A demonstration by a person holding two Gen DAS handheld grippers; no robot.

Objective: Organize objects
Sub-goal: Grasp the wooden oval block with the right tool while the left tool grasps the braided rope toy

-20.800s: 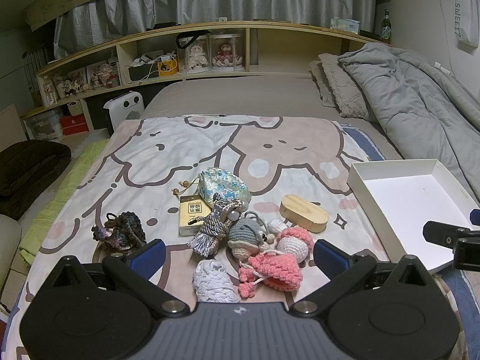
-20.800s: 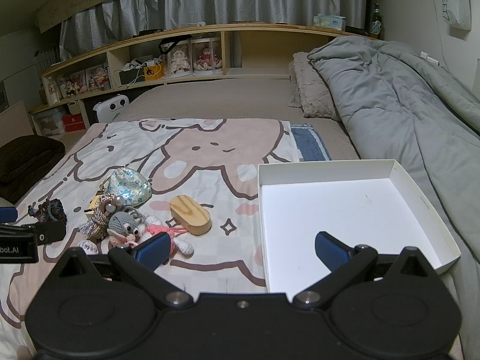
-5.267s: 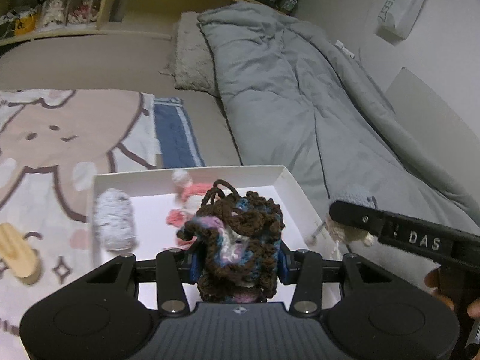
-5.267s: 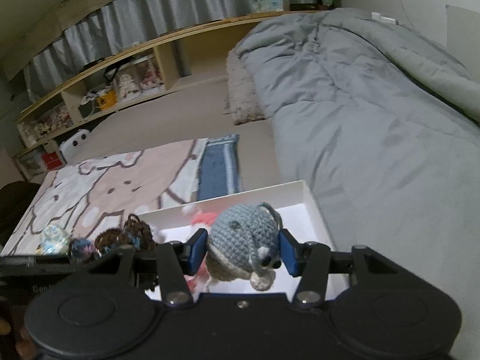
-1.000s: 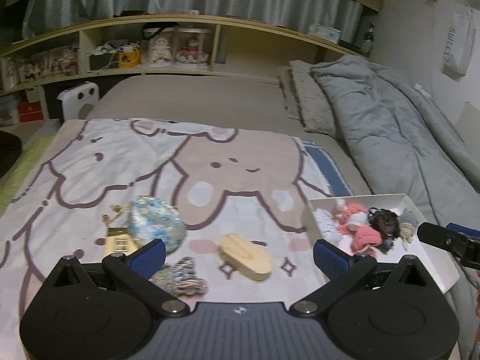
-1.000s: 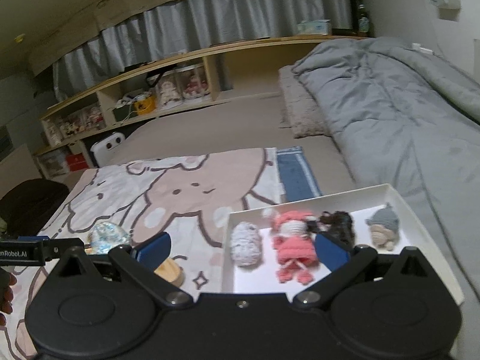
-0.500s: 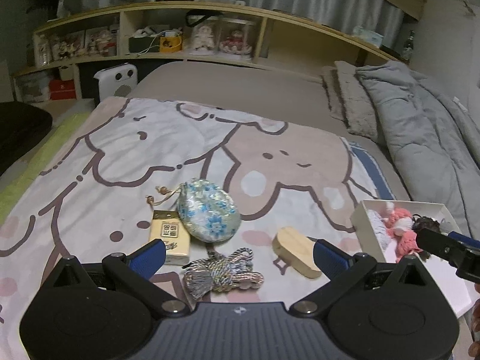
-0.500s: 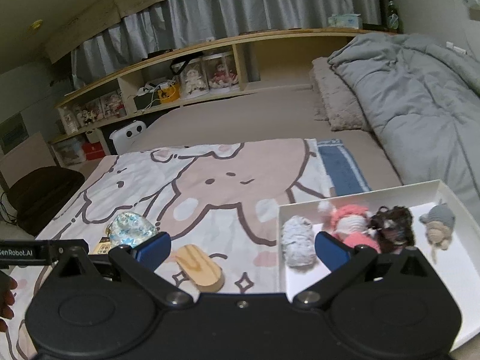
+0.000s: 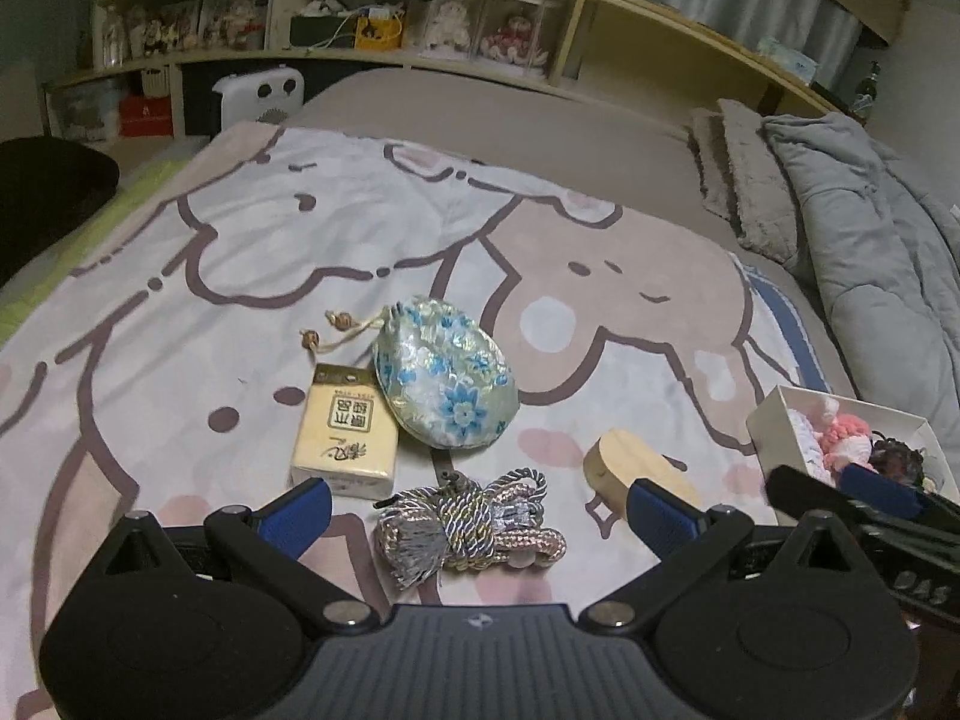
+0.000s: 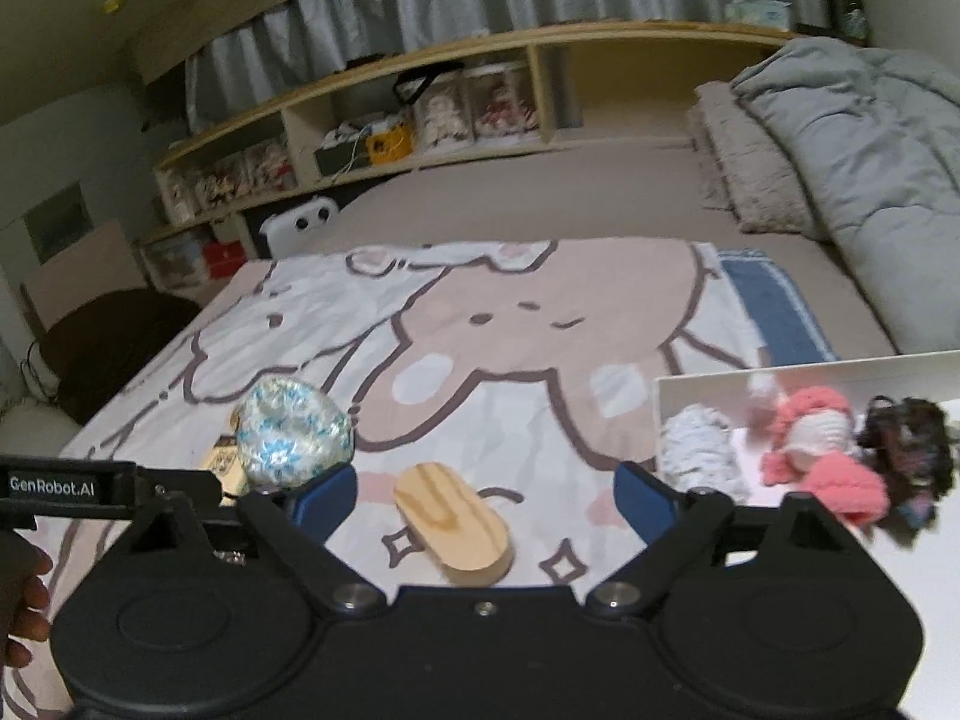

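Left gripper (image 9: pixel 474 507) spread, straddling the silver-pink braided cord tassel (image 9: pixel 471 525): drop lower, pinch the knot. Right gripper (image 10: pixel 485 495) jaws have just been closing, oval pale wooden block (image 10: pixel 456 531) between, untouched; centre across its narrow width. White cardboard box (image 10: pixel 708 381) far right.

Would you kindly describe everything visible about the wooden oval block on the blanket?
The wooden oval block is pale, light-grained wood with rounded ends and a flat top. It lies flat on the cartoon blanket, angled diagonally, between the open right claw's blue pads, untouched. Nothing else touches it.
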